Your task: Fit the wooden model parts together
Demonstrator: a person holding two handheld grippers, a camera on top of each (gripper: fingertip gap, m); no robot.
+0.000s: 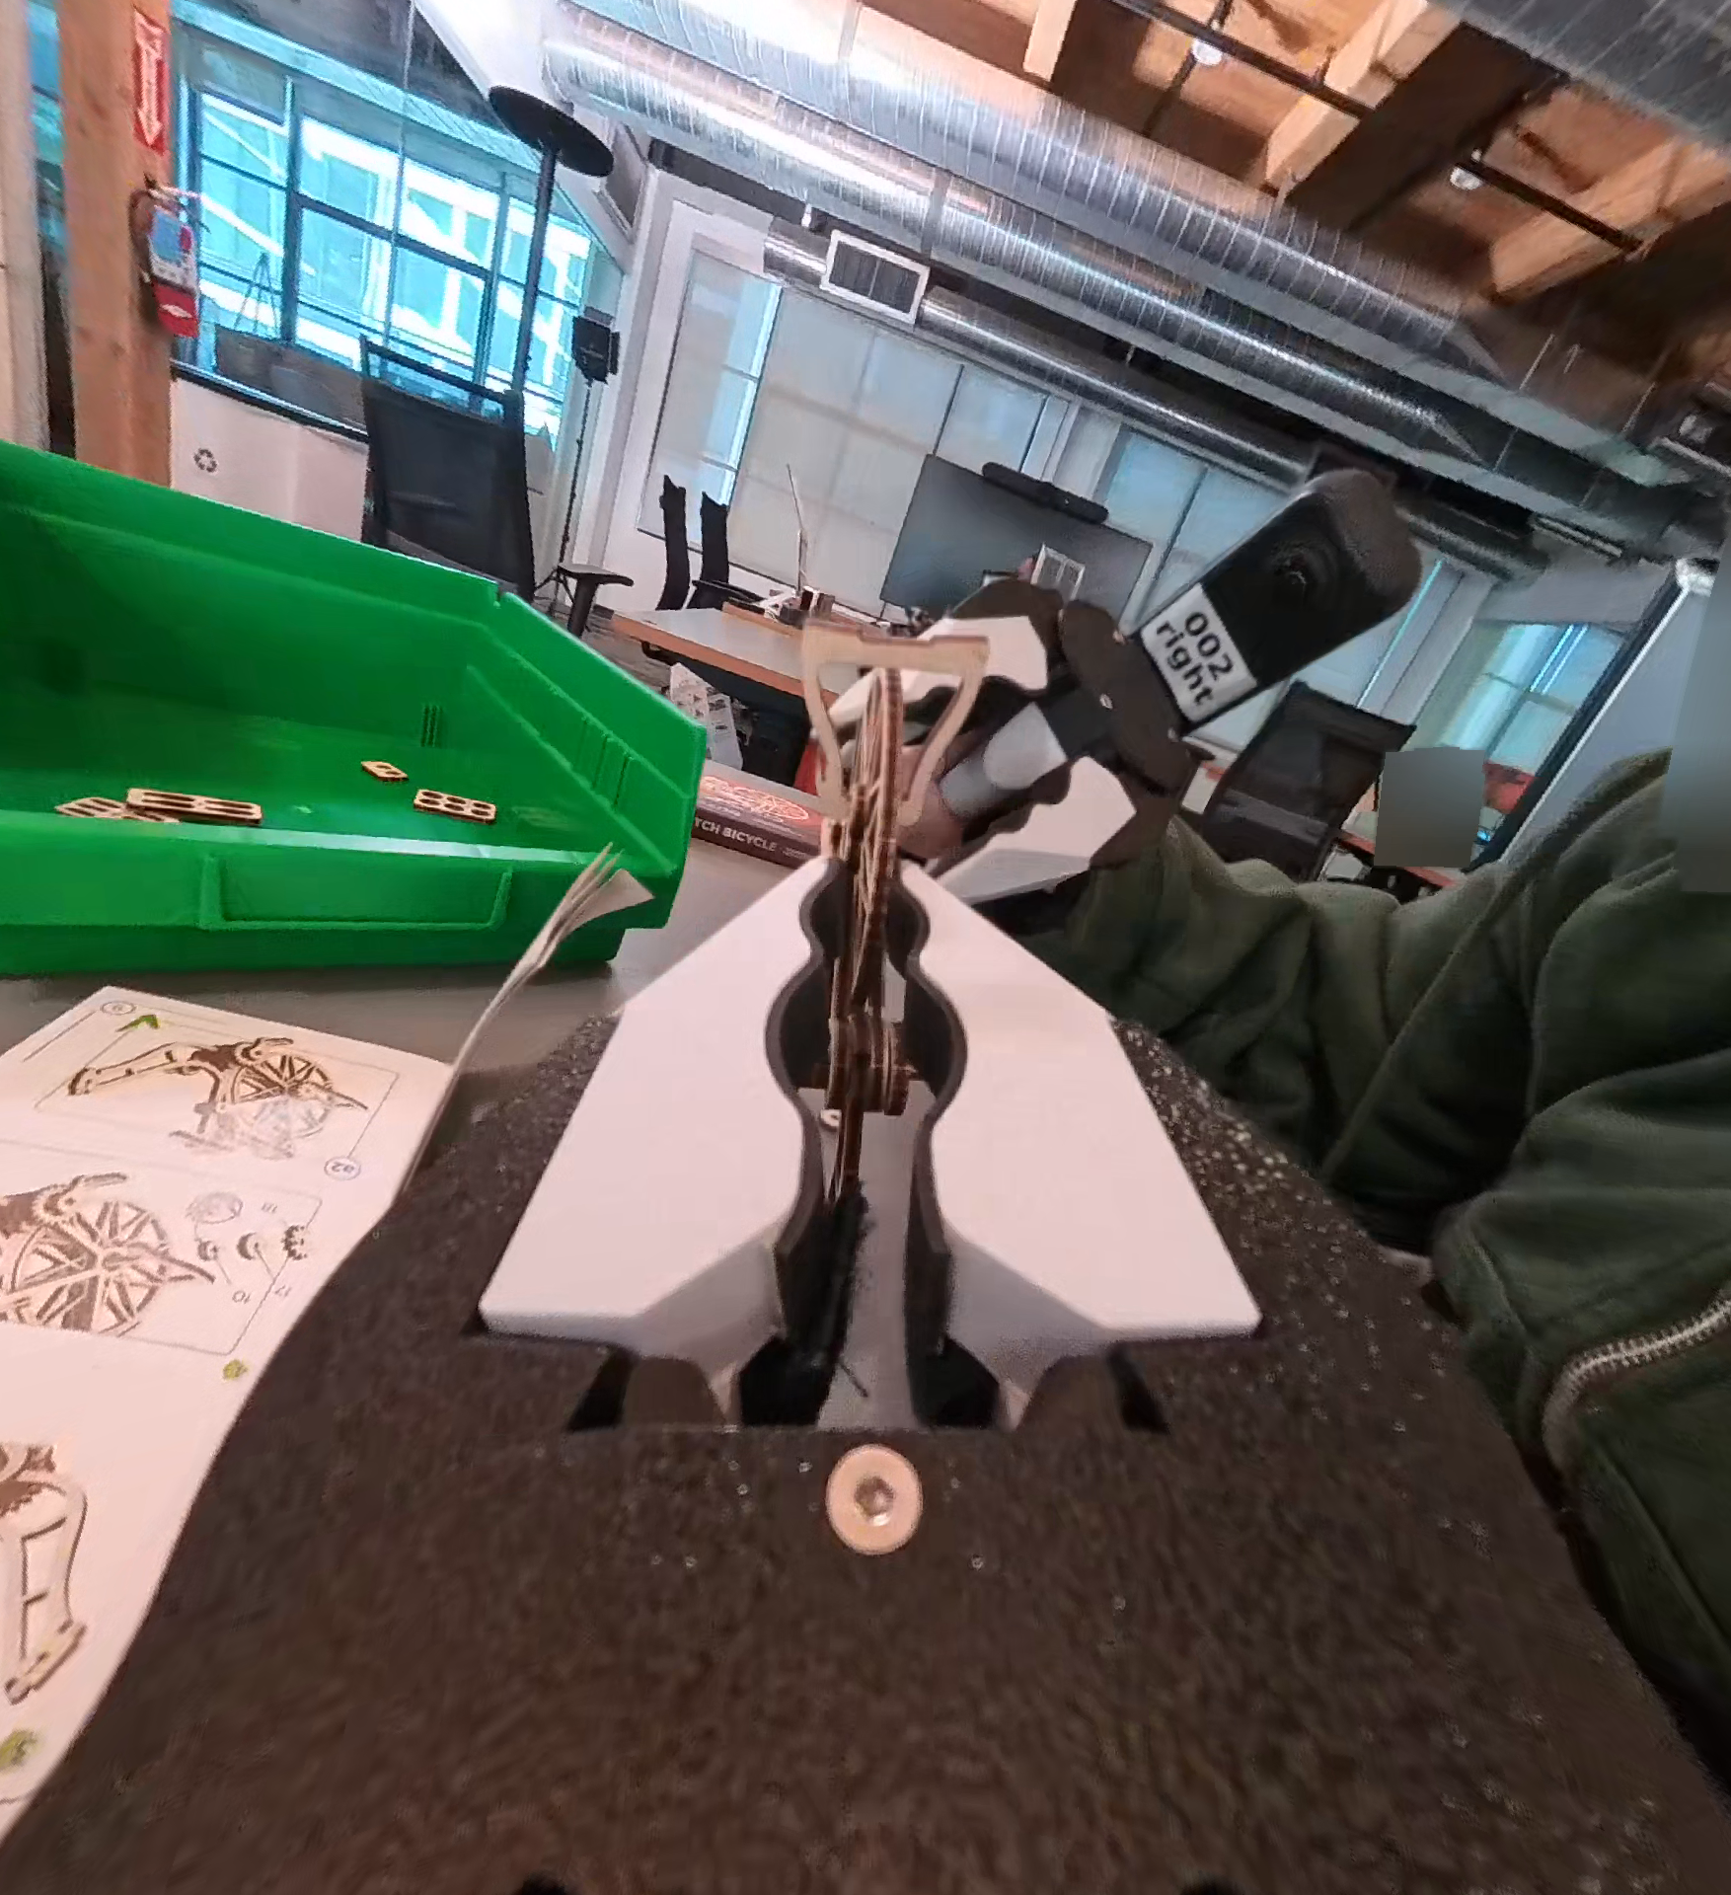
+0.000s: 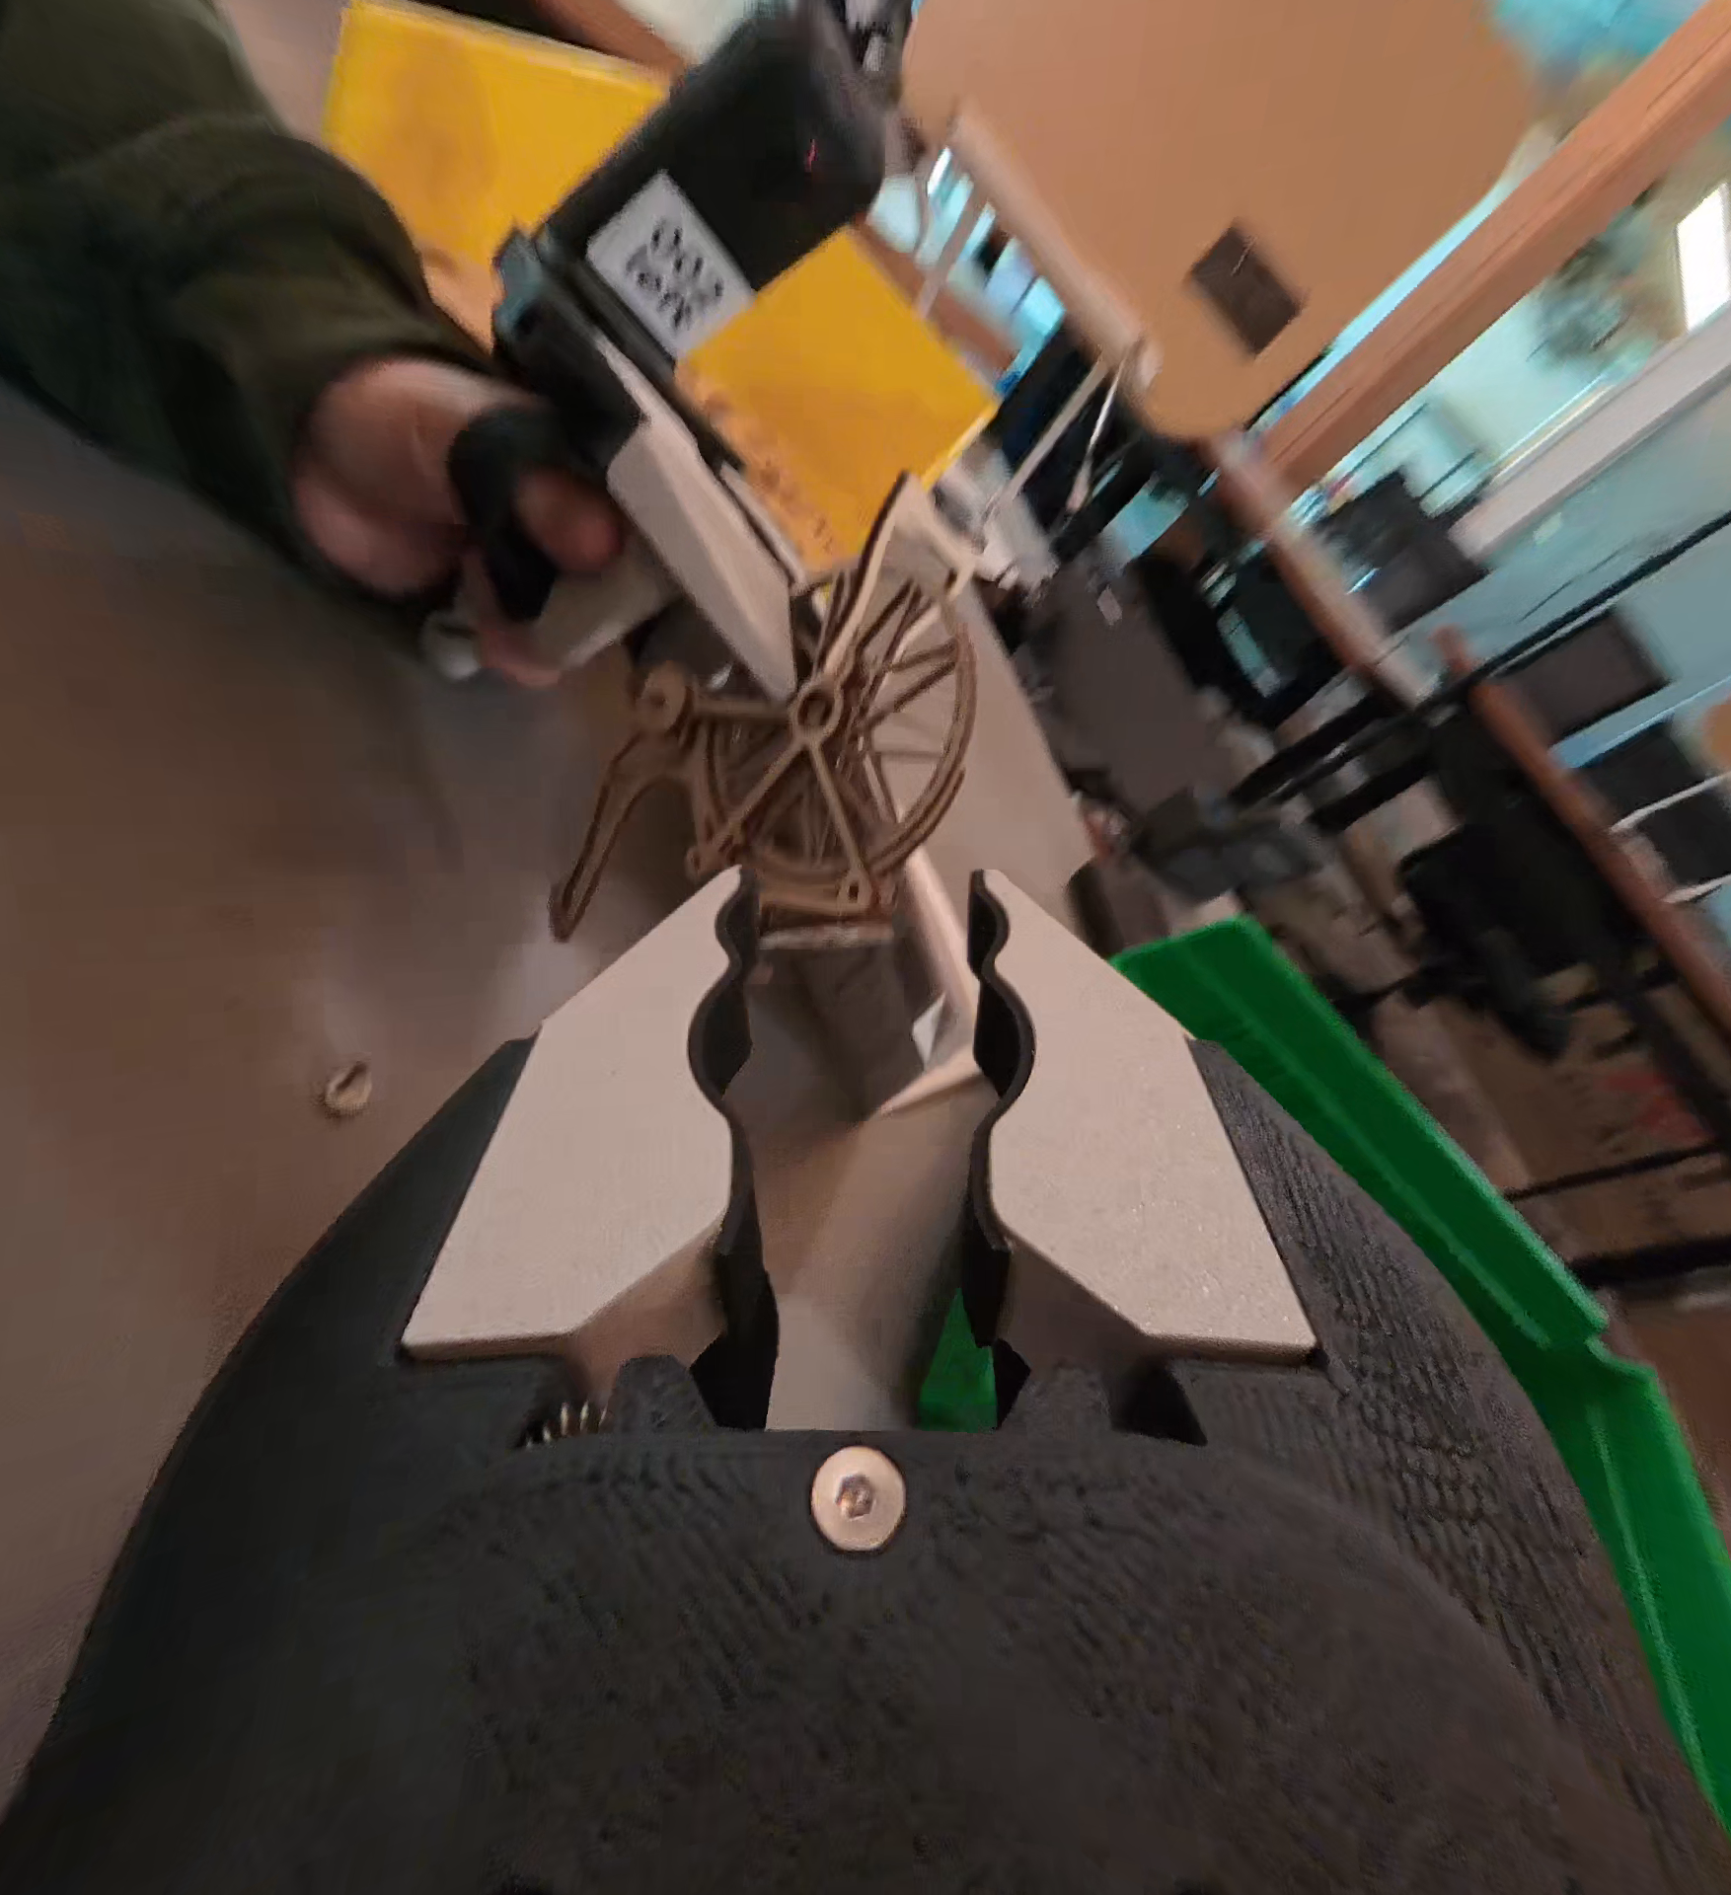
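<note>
My left gripper [image 1: 867, 882] is shut on a wooden wheel model [image 1: 867, 779], which I see edge-on, standing up between the pads. A pale fork-shaped frame [image 1: 892, 656] tops the model. My right gripper [image 1: 954, 718] is just behind that frame, its white fingers spread. In the right wrist view my right gripper [image 2: 861, 892] is open and empty. Its tips are just short of the rim of the spoked wheel model [image 2: 820, 738]. The left gripper [image 2: 728, 595] holds the model from above. A small wooden ring [image 2: 347, 1087] lies on the table at the left.
A green bin [image 1: 277, 902] at the left holds several small wooden pieces [image 1: 195, 805]; its rim [image 2: 1354, 1179] also shows in the right wrist view. An open instruction booklet [image 1: 154, 1179] lies in front of it. A person's green sleeve [image 1: 1456, 1025] fills the right.
</note>
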